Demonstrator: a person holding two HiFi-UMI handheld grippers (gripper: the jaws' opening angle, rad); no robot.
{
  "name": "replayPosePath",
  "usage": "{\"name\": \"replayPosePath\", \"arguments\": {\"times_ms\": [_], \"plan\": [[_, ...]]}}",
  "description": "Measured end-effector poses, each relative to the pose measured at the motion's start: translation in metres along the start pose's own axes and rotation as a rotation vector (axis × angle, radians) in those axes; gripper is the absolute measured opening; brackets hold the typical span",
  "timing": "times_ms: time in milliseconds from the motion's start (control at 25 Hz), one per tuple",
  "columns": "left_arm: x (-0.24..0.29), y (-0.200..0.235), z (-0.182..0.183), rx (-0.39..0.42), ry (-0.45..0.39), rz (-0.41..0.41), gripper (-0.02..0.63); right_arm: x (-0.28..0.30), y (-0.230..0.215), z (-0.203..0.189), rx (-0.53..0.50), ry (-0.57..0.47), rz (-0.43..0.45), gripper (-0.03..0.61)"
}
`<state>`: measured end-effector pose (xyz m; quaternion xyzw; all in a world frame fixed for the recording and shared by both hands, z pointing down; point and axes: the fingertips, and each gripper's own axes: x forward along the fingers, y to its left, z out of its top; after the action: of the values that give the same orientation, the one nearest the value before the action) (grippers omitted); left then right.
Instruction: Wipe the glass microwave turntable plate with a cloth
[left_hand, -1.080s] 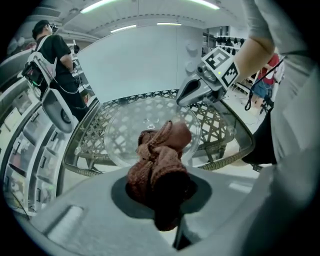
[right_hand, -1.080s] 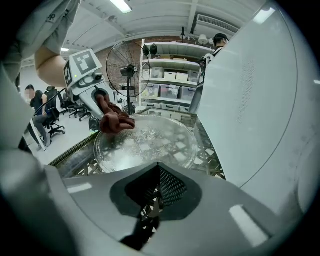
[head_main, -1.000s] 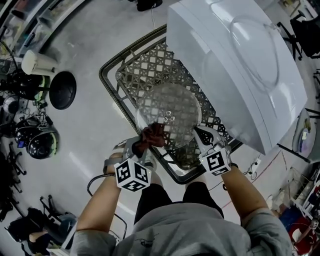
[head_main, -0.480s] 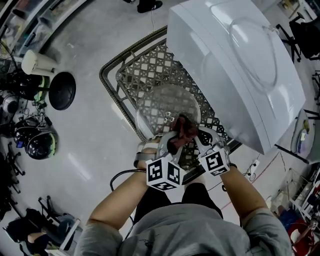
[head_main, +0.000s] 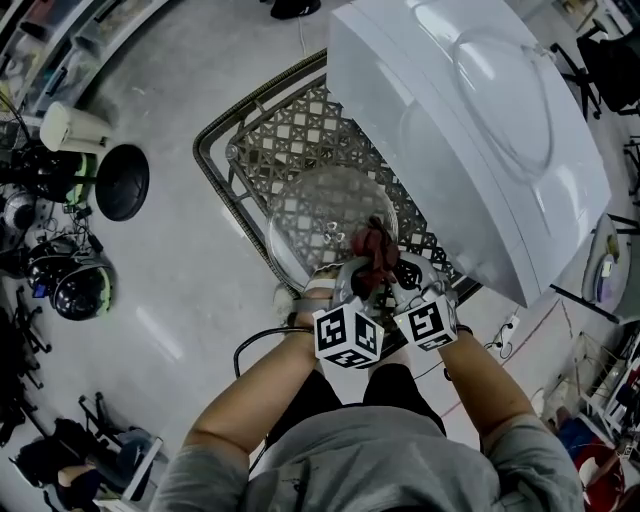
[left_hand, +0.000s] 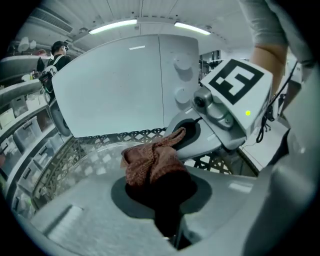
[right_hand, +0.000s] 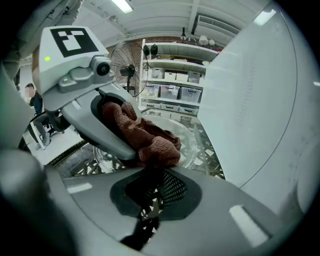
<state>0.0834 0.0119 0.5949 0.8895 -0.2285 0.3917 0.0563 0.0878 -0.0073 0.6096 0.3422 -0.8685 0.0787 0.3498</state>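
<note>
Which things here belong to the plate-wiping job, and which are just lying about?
In the job: glass turntable plate, brown cloth, left gripper clamping the cloth, right gripper gripping the plate's rim, lattice table underneath.

Lying about: white microwave, black round base, dark helmet, white cylinder.

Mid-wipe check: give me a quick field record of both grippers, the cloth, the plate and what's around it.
left gripper: shut on the cloth
right gripper: shut on the near rim of the glass plate
cloth: reddish-brown, bunched, against the plate's top, close beside the right gripper
glass plate: clear, round, over the metal lattice; cannot tell whether it rests on it
white appliance: large, next to the plate, on the person's right
</note>
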Motion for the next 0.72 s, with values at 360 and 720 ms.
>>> {"name": "replayPosePath", "arguments": {"times_ms": [360, 720], "plan": [[0.0, 0.0, -0.016, 0.067, 0.071, -0.022, 0.058, 0.0, 0.001, -0.001, 0.008, -0.002, 0.004, 0.006], [-0.063, 0.006, -0.083, 0.103, 0.231, -0.044, 0.058, 0.0, 0.002, -0.001, 0.011, -0.01, 0.01, 0.006]]}}
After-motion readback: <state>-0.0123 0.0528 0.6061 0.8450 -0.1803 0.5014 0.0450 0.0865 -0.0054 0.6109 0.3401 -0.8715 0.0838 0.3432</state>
